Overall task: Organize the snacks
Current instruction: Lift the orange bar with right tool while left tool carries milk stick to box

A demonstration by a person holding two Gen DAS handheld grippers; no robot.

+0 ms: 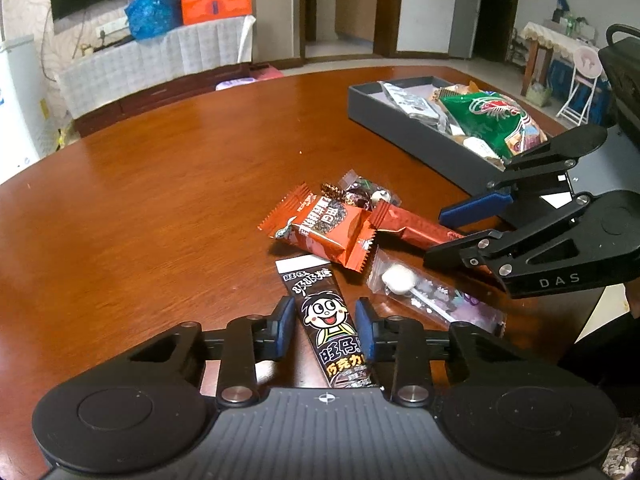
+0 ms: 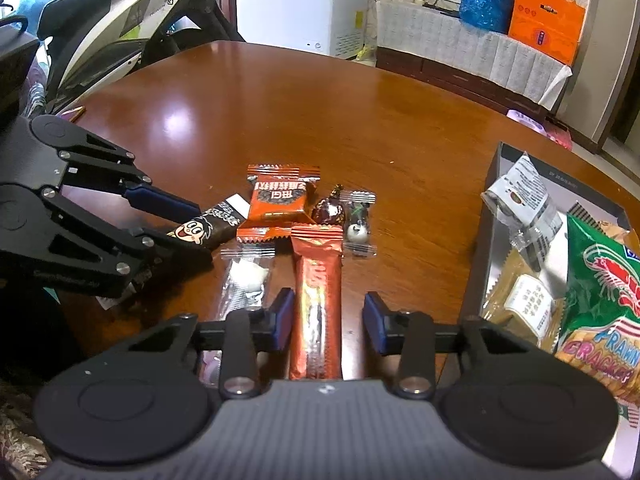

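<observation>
Loose snacks lie on the brown table. My left gripper (image 1: 325, 328) (image 2: 202, 232) straddles a black cartoon-face candy stick (image 1: 324, 312) (image 2: 208, 226). One pad meets the stick's edge and a sliver of gap shows at the other, so it is open. My right gripper (image 2: 329, 320) (image 1: 434, 236) straddles a long red bar (image 2: 318, 292) (image 1: 412, 228). Its left pad is against the bar and its right pad stands clear, so it is open too. An orange packet (image 1: 324, 232) (image 2: 278, 204), a wrapped lollipop (image 1: 424, 296) (image 2: 246, 280) and a small clear-wrapped candy (image 1: 368, 194) (image 2: 358, 224) lie beside them.
A grey tray (image 1: 400, 120) (image 2: 480, 240) at the right holds a green prawn-cracker bag (image 1: 492, 120) (image 2: 600, 288) and several packets. Bare tabletop (image 1: 180, 184) stretches beyond the snacks. A scooter (image 2: 120, 32) stands past the table's far left edge.
</observation>
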